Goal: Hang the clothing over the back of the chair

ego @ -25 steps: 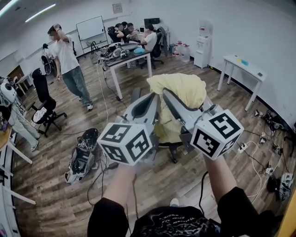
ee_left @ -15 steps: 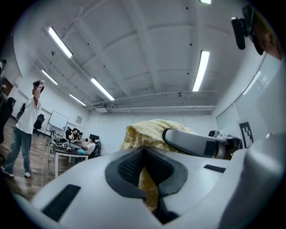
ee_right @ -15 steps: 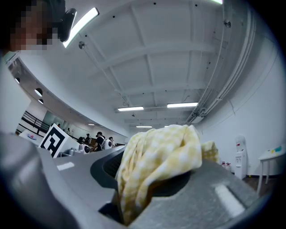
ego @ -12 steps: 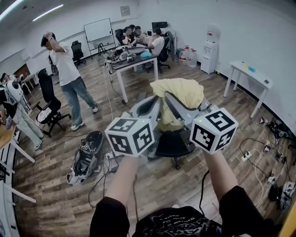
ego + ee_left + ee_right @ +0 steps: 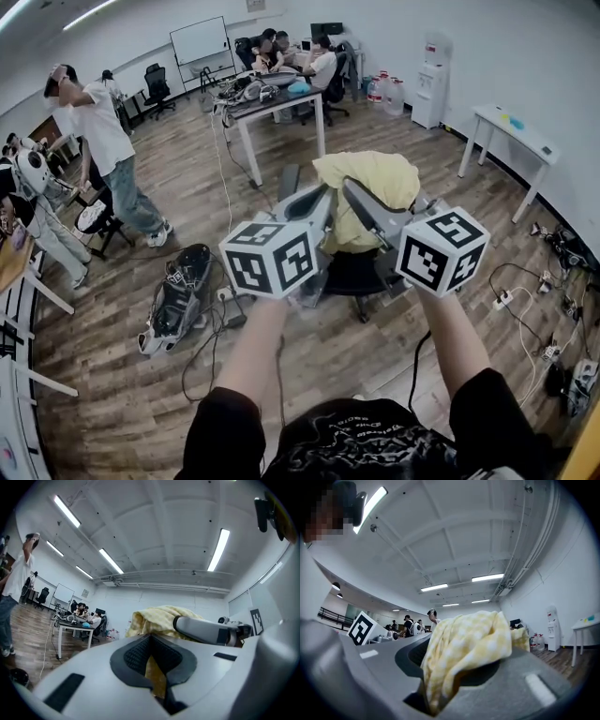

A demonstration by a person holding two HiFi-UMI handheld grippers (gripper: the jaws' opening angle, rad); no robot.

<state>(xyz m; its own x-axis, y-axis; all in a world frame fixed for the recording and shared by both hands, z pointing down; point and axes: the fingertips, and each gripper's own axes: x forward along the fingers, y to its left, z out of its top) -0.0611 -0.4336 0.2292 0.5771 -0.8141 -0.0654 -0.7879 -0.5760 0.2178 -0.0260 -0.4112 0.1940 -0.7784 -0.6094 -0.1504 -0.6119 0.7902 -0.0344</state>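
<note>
A yellow checked garment hangs bunched between my two grippers, just above a black office chair. A dark upright part of the chair stands to the left of the cloth. My left gripper and right gripper point forward side by side, both into the cloth. In the left gripper view, the left gripper is shut, with a strip of the garment pinched between its pads. In the right gripper view, the right gripper is clamped on a thick fold of the garment.
A black bag and cables lie on the wood floor at left. A person stands further left. A desk with seated people is behind the chair, a white table at right, and power strips lie on the floor.
Both grippers have come down with the garment, which now sits lower and closer to the chair seat. The standing person at left has stepped further left.
</note>
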